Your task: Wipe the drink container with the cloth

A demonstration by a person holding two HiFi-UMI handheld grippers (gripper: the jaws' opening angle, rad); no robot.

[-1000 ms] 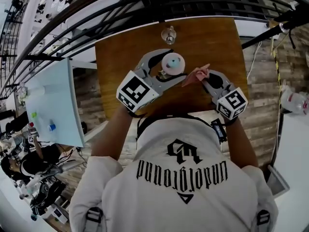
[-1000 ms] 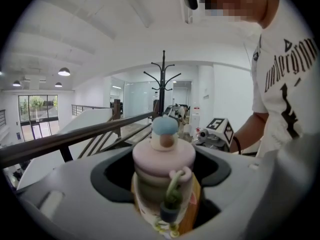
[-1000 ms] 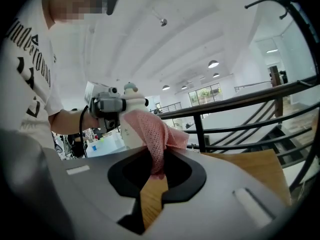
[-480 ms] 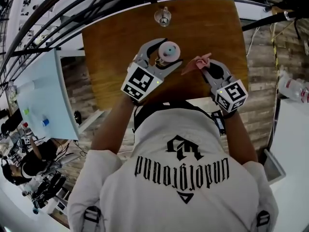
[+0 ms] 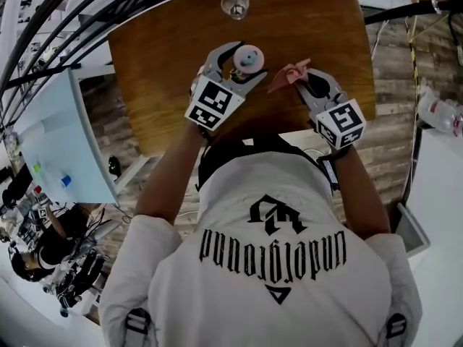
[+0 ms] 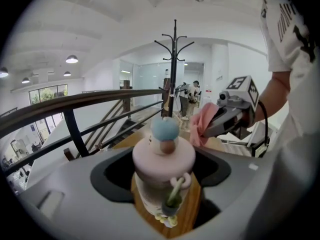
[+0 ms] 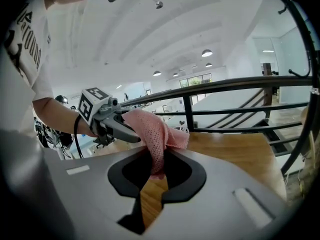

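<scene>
The drink container (image 5: 248, 58) has a pink lid with a blue knob (image 6: 165, 129) and a patterned body. It stands on the wooden table (image 5: 166, 71), and my left gripper (image 5: 249, 61) has its wide jaws shut round its sides. My right gripper (image 5: 300, 83) is shut on a crumpled pink mesh cloth (image 5: 288, 75). The cloth (image 7: 155, 131) hangs from the closed jaws, just right of the container and a little apart from it. In the left gripper view the cloth (image 6: 202, 124) shows beside the lid, with the right gripper (image 6: 226, 120) behind it.
A clear glass (image 5: 235, 4) stands near the table's far edge, beyond the container. A dark metal railing (image 7: 235, 84) runs past the table's far side, with a drop behind it. A coat stand (image 6: 174, 64) rises beyond the table. A pale blue table (image 5: 65, 150) stands at the left.
The whole scene has slid upward in the head view as the camera moved. Both grippers hold as before, and the cloth stays just right of the container.
</scene>
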